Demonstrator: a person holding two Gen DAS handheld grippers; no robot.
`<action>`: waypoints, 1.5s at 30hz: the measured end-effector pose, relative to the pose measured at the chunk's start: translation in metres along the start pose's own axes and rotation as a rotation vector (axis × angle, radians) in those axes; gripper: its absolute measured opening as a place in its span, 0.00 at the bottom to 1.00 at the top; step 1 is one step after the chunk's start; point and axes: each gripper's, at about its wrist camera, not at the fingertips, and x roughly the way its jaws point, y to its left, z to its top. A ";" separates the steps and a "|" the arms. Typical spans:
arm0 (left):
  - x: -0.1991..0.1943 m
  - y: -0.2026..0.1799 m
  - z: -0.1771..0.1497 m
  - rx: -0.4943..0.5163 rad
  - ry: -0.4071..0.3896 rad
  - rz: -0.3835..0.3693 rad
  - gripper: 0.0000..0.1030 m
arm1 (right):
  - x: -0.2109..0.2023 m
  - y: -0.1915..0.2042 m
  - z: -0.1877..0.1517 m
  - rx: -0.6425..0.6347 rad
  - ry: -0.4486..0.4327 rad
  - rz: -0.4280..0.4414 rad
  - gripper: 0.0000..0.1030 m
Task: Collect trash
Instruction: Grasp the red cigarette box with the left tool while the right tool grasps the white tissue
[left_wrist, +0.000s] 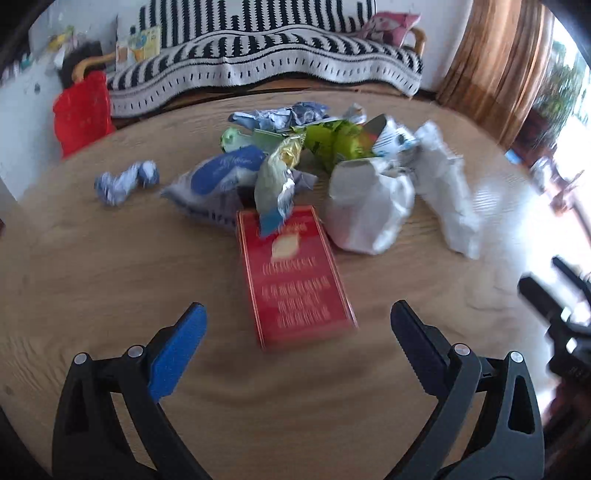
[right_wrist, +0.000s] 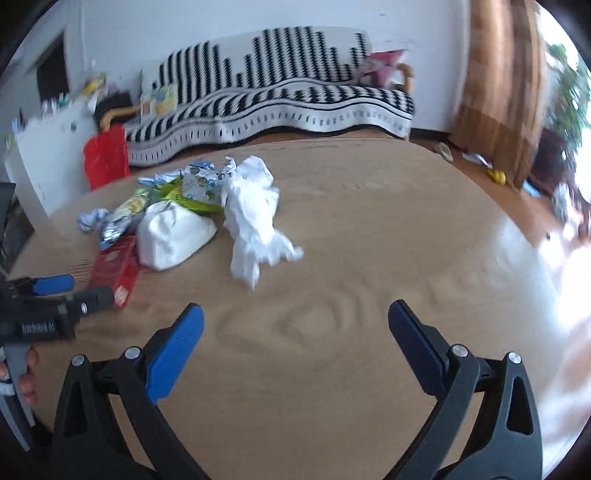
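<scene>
A pile of trash lies on the wooden table (left_wrist: 110, 266). In the left wrist view a red box (left_wrist: 293, 275) lies nearest, with a silver wrapper (left_wrist: 275, 184), a blue-and-white packet (left_wrist: 218, 181), green wrappers (left_wrist: 332, 142), a crushed white cup (left_wrist: 365, 203), crumpled white paper (left_wrist: 447, 188) and a small blue-white wrapper (left_wrist: 123, 181) behind it. My left gripper (left_wrist: 297, 325) is open and empty, its jaws on either side of the box's near end. My right gripper (right_wrist: 295, 325) is open and empty over bare table, right of the white paper (right_wrist: 255, 218) and the cup (right_wrist: 171, 230).
A striped sofa (right_wrist: 280, 99) stands behind the table, with a red bag (right_wrist: 105, 155) at its left. A brown curtain (right_wrist: 495, 81) hangs at the right. The left gripper (right_wrist: 72, 291) shows at the left edge of the right wrist view.
</scene>
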 end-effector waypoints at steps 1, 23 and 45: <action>0.009 -0.006 0.005 0.041 -0.011 0.078 0.94 | 0.015 0.002 0.012 -0.012 0.023 0.006 0.94; 0.037 0.026 -0.003 0.004 -0.024 -0.006 0.94 | 0.105 0.021 0.059 -0.111 0.164 0.048 0.95; -0.006 0.019 -0.012 0.098 -0.087 -0.168 0.54 | 0.014 0.007 0.014 0.072 -0.004 0.123 0.07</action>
